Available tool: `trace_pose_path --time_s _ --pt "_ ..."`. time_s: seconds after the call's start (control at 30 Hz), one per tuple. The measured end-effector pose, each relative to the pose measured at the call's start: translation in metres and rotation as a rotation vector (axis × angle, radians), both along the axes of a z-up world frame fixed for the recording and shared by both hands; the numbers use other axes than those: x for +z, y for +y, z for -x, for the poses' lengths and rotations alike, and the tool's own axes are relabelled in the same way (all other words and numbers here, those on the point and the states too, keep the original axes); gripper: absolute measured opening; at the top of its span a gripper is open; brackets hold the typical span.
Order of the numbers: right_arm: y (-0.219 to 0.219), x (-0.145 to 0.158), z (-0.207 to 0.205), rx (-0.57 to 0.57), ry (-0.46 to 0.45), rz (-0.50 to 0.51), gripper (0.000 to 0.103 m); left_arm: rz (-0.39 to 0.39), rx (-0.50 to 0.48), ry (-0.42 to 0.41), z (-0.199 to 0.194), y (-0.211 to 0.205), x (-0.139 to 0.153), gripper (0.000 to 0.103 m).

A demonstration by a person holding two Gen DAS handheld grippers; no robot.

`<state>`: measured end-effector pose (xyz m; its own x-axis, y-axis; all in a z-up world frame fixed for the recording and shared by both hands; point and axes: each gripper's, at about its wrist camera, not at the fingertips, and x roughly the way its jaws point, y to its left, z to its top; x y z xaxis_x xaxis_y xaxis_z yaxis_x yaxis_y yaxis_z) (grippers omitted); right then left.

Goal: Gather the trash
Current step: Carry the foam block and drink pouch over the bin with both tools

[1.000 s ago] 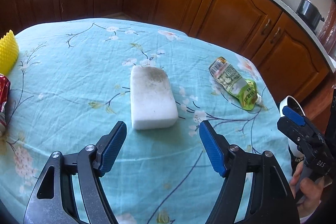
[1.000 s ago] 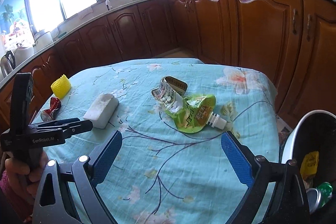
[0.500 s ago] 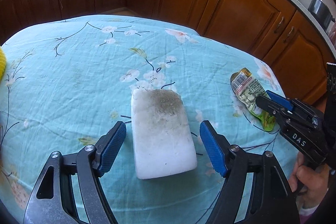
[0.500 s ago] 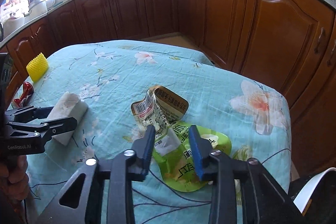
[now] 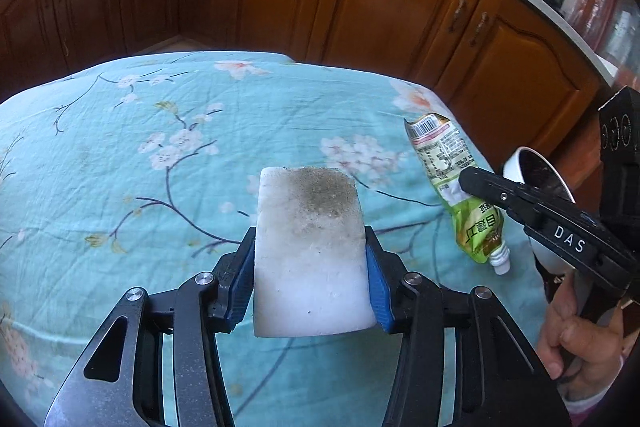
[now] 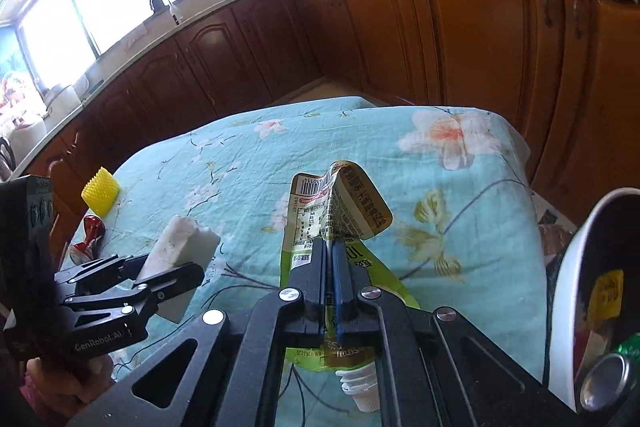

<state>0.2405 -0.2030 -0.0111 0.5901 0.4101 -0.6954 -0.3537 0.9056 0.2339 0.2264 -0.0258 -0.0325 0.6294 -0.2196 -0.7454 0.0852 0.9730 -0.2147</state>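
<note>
My left gripper [image 5: 310, 267] is shut on a dirty white sponge block [image 5: 310, 243] over the turquoise flowered tablecloth [image 5: 160, 187]; the block also shows in the right wrist view [image 6: 182, 245]. My right gripper [image 6: 331, 247] is shut on a crumpled green drink pouch [image 6: 340, 203] with a white spout; the pouch lies at the table's right side in the left wrist view [image 5: 460, 187]. A white trash bin [image 6: 576, 267] with a can and a yellow wrapper inside stands past the table's right edge.
A yellow textured object [image 6: 101, 190] and a crushed red can [image 6: 86, 237] lie near the table's left edge. Brown wooden cabinets [image 5: 360, 7] ring the table. The bin's rim also shows in the left wrist view [image 5: 532, 167].
My left gripper moved forward around the sponge block and closed on it. My right gripper came down over the green pouch and closed on its folded part.
</note>
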Motion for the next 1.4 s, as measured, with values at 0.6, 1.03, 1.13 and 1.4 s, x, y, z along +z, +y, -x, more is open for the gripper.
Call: trace_pose_path --time_s 0.6,1.03,1.13,1.4 --pt "-0.065 0.016 0.091 -0.152 -0.061 -0.08 0.003 -0.012 -0.163 -0.027 0.053 -0.071 0.014 0.047" --pt "-0.114 0.027 0.117 -0.253 -0.096 -0.103 0.003 -0.023 -0.241 -0.05 0.063 -0.113 0.026 0.047" --pt "-0.124 0.029 0.121 -0.272 -0.102 -0.113 0.003 -0.027 -0.262 -0.052 0.064 -0.124 0.027 0.047" --pt "-0.145 0.033 0.127 -0.309 -0.113 -0.13 0.003 -0.033 -0.31 -0.057 0.066 -0.147 0.03 0.047"
